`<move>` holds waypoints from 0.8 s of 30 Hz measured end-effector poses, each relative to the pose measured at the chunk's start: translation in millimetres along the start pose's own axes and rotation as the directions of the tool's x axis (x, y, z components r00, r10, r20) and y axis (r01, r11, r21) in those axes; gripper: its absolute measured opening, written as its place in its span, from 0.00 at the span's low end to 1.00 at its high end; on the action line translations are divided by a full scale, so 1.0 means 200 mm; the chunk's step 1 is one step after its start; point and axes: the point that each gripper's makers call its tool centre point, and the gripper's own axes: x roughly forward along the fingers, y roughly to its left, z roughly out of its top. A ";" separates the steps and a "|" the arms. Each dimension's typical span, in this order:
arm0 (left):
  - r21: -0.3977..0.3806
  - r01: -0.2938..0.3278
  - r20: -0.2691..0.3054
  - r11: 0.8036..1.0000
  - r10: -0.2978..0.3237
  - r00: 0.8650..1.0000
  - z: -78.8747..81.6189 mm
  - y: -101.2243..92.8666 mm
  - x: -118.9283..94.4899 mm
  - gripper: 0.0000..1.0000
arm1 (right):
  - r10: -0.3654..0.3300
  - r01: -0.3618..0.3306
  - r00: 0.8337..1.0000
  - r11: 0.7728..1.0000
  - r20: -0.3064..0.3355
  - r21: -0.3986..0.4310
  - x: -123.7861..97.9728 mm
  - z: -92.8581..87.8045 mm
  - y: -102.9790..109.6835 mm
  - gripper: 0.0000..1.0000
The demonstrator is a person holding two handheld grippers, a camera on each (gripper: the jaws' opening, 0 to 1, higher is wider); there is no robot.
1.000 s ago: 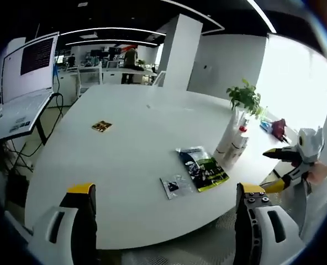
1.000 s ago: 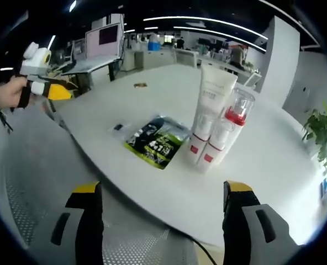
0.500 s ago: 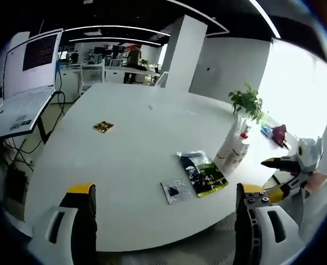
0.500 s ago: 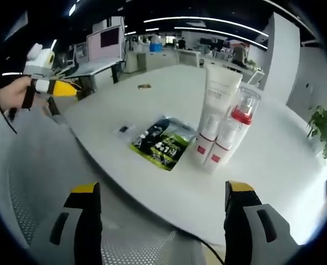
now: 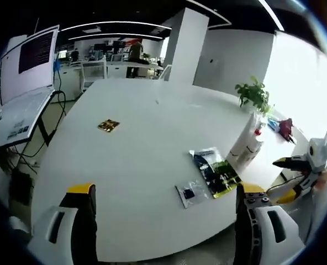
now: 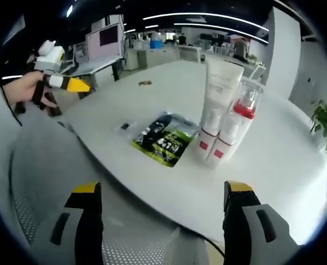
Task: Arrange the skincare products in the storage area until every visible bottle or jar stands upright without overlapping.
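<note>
Right gripper view: the right gripper [image 6: 159, 221] is hanging off the near edge of the white table [image 6: 274, 160], jaws spread wide with nothing between them, aimed at the skincare cluster as if lining up a reach.
Skincare cluster: a tall white tube [image 6: 220, 94], a clear pump bottle with a red collar [image 6: 242, 118] and two small white bottles with red labels [image 6: 207, 144] are standing upright, pressed together near the table's near edge; I judge they are touching, which is probably why they need spreading apart.
Packet: a black and green foil packet [image 6: 164, 139] is lying flat just left of the bottles, with a small clear sachet [image 6: 125, 127] beyond it; neither is a bottle or jar.
Left gripper view: the left gripper [image 5: 163, 221] is hovering off the table's edge, jaws wide apart and gripping nothing, looking across the tabletop with the same bottles [image 5: 246, 148] at the far right.
Other items: a small dark card [image 5: 109, 125] is lying alone mid-table, and a potted plant [image 5: 254, 95] is sitting at the far side.
Hands: both are waiting well apart from the products, so no grasp is under way.
Stage: judging by this, the arranging is only beginning.
</note>
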 end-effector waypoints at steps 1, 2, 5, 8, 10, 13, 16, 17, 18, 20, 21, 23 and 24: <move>0.001 -0.001 -0.007 1.000 0.001 1.000 0.00 0.01 0.01 0.99 | 0.000 0.000 1.000 1.000 0.000 0.003 0.00 0.00 0.00 0.91; 0.005 0.000 -0.014 1.000 0.000 1.000 0.02 0.02 0.03 0.99 | 0.002 -0.002 1.000 1.000 0.000 0.008 0.00 0.00 0.00 0.91; 0.026 0.003 -0.034 1.000 -0.002 0.999 0.04 0.04 0.07 0.99 | -0.001 0.001 1.000 1.000 -0.003 0.015 0.00 0.00 0.00 0.91; 0.050 0.009 -0.048 0.999 -0.006 0.999 0.07 0.07 0.10 0.98 | 0.000 0.000 1.000 1.000 -0.009 0.019 0.00 -0.01 0.00 0.91; 0.062 0.003 -0.057 0.998 0.000 0.998 0.09 0.09 0.12 0.98 | 0.000 0.000 1.000 1.000 -0.012 0.022 0.00 -0.01 -0.01 0.91; 0.076 0.002 -0.065 0.997 0.002 0.998 0.14 0.14 0.17 0.97 | 0.001 0.000 1.000 0.999 -0.017 0.034 0.00 -0.02 -0.01 0.91; 0.096 0.002 -0.080 0.995 0.006 0.997 0.18 0.18 0.23 0.96 | 0.005 -0.004 1.000 0.999 -0.026 0.048 0.01 -0.02 -0.01 0.91; 0.097 0.002 -0.081 0.995 0.006 0.997 0.19 0.19 0.25 0.96 | 0.006 -0.005 1.000 0.999 -0.028 0.048 0.01 -0.02 -0.01 0.91; 0.103 0.004 -0.083 0.995 0.004 0.997 0.22 0.22 0.28 0.95 | 0.004 -0.002 0.999 0.999 -0.033 0.046 0.01 -0.03 -0.01 0.90; 0.114 0.007 -0.090 0.993 0.004 0.996 0.24 0.25 0.32 0.95 | 0.009 -0.007 0.999 0.999 -0.042 0.044 0.01 -0.03 -0.01 0.90; 0.118 0.006 -0.095 0.993 0.006 0.995 0.25 0.26 0.34 0.95 | 0.010 -0.008 0.999 0.999 -0.045 0.047 0.01 -0.04 -0.01 0.90; 0.128 0.002 -0.107 0.992 0.012 0.994 0.27 0.28 0.37 0.94 | 0.006 -0.004 0.999 0.999 -0.048 0.048 0.01 -0.04 -0.01 0.90; 0.130 0.002 -0.110 0.992 0.012 0.994 0.28 0.29 0.39 0.94 | 0.005 -0.003 0.999 0.999 -0.050 0.052 0.02 -0.04 -0.02 0.90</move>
